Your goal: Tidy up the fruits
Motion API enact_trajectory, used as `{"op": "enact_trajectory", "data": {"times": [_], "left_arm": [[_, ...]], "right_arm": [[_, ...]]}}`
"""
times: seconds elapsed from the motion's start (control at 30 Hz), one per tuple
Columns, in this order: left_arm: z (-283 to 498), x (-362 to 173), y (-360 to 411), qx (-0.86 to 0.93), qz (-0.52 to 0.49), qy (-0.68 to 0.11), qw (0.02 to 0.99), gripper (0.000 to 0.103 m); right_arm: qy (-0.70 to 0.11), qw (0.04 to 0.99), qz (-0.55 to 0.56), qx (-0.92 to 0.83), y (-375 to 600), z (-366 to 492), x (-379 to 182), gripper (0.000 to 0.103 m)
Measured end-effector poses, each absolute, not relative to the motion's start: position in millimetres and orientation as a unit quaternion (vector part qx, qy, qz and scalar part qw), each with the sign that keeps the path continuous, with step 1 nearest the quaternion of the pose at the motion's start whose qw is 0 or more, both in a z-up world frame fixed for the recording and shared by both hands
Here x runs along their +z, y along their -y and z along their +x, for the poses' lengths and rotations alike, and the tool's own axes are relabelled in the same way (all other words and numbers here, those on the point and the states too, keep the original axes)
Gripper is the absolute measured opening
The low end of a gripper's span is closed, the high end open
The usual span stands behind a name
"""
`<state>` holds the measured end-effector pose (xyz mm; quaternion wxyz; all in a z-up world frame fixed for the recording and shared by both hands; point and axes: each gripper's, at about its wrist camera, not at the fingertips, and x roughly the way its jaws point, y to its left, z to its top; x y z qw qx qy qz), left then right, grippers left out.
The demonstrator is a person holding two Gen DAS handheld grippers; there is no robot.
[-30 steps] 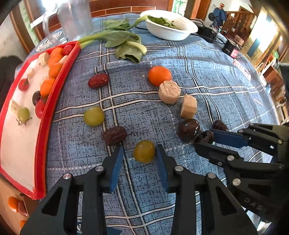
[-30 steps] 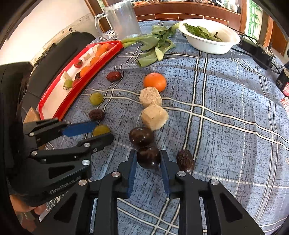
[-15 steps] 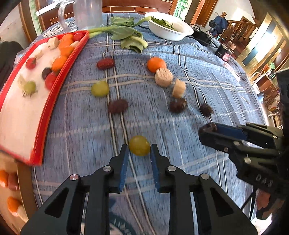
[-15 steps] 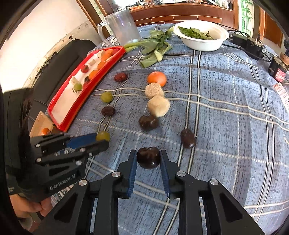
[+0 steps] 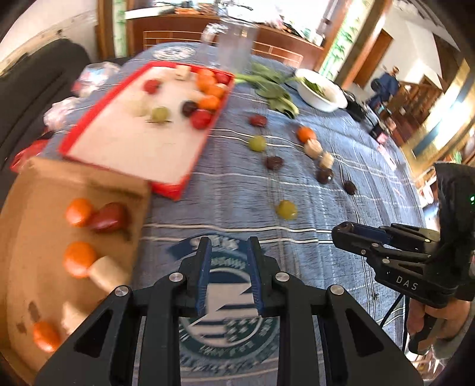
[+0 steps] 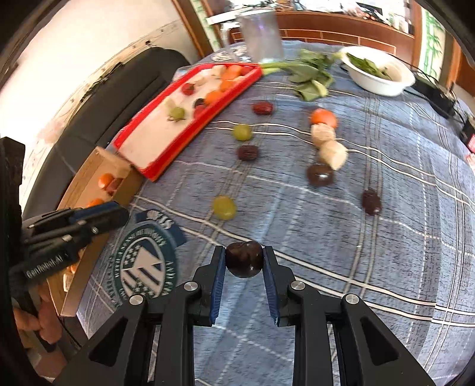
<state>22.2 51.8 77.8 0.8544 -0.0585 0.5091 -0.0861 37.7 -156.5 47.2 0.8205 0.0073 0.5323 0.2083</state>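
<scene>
Your left hand-held gripper [image 5: 228, 274] has lost the round green grape [image 5: 286, 209]: jaws nearly closed on nothing, grape lying on the blue checked table [image 5: 237, 184]. Re-grasp required. Your right hand-held gripper [image 6: 244, 262] still clamps the dark glossy round fruit [image 6: 244, 258], lifted clear.

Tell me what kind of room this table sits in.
Most likely a home dining room: a checked blue tablecloth spread with loose fruit, a white bowl of greens beside a clear pitcher, and a wooden sideboard behind.
</scene>
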Motion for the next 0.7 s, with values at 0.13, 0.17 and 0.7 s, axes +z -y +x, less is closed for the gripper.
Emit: {"op": "enact_trajectory", "data": {"times": [0.13, 0.17, 0.7], "left_arm": [[7.8, 84.5, -74.6, -0.066, -0.067, -0.502, 0.860, 0.022], [3.3, 85.8, -81.1, -0.061, -0.071, -0.500, 0.861, 0.022], [-58.5, 97.1, -163.4, 0.012, -0.122, -0.482, 0.868, 0.022]], "right_arm": [[-0.525, 0.821, -0.001, 0.225, 138.3, 32.5, 54.6, 0.025], [-0.523, 0.821, -0.003, 0.230, 132.3, 31.4, 56.3, 0.025], [-0.510, 0.800, -0.047, 0.313, 45.9, 5.9, 68.5, 0.025]]}}
